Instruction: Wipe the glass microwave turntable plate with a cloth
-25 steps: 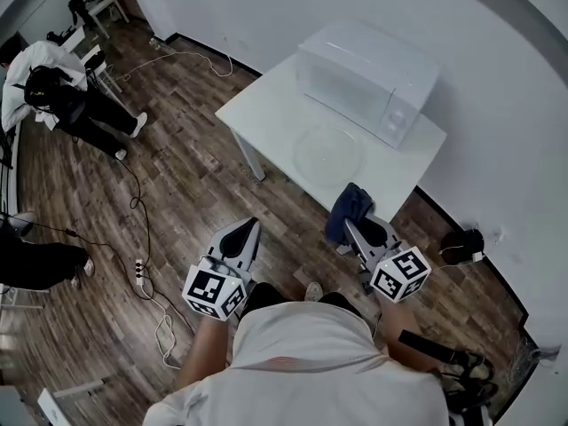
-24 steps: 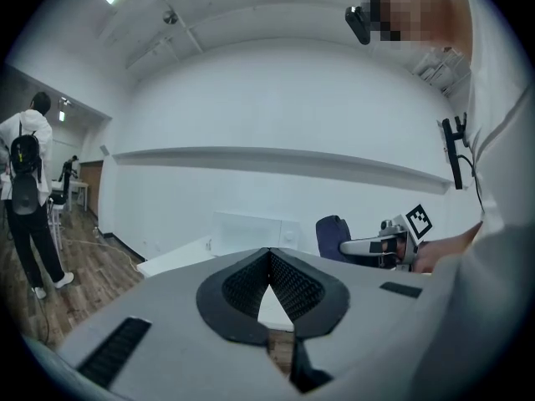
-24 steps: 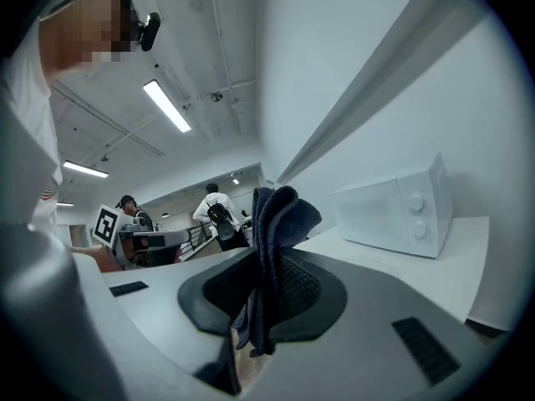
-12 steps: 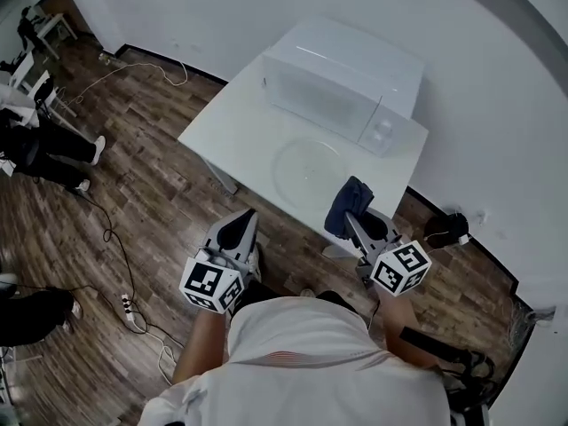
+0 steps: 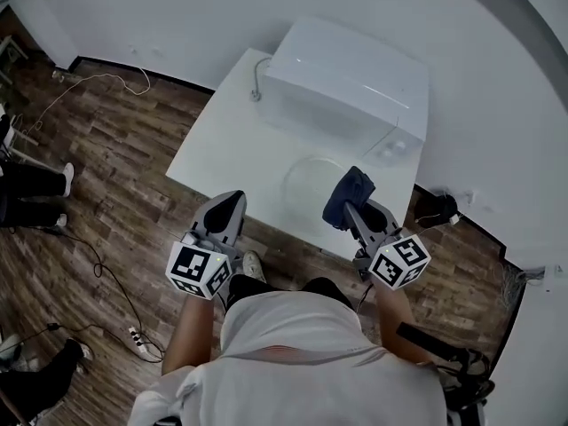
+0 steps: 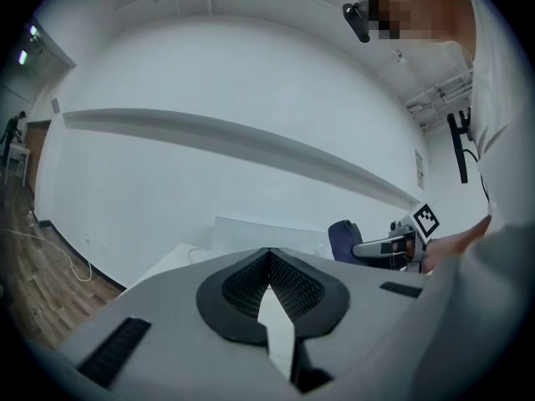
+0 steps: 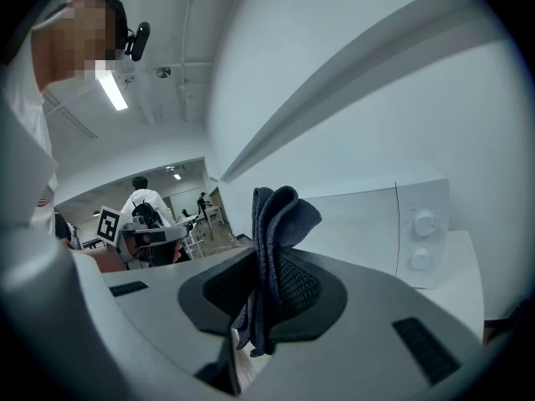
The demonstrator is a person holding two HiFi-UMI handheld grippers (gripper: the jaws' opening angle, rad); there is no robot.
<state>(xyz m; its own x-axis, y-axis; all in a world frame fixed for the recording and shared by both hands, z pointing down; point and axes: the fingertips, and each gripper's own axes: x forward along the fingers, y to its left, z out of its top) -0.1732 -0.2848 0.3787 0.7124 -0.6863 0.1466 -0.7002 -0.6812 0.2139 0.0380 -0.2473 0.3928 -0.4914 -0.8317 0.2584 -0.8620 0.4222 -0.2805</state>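
Observation:
The clear glass turntable plate (image 5: 312, 179) lies flat on the white table (image 5: 222, 153), just in front of the white microwave (image 5: 346, 87). My right gripper (image 5: 354, 199) is shut on a folded dark blue cloth (image 5: 347, 197), held above the plate's right rim; the cloth (image 7: 272, 249) sticks up between the jaws in the right gripper view. My left gripper (image 5: 225, 211) hangs at the table's near edge, left of the plate, jaws shut with nothing in them. In the left gripper view its tips (image 6: 267, 257) meet.
A cable (image 5: 256, 82) runs from the microwave's left side. The white wall stands right behind the table. Wooden floor with cables (image 5: 98, 82) lies to the left, where a person's legs (image 5: 31, 180) show. A dark object (image 5: 435, 209) lies on the floor right of the table.
The person has stepped up to the table: the table, microwave and plate now sit directly ahead. Both grippers have come forward, the cloth reaching over the plate's right rim.

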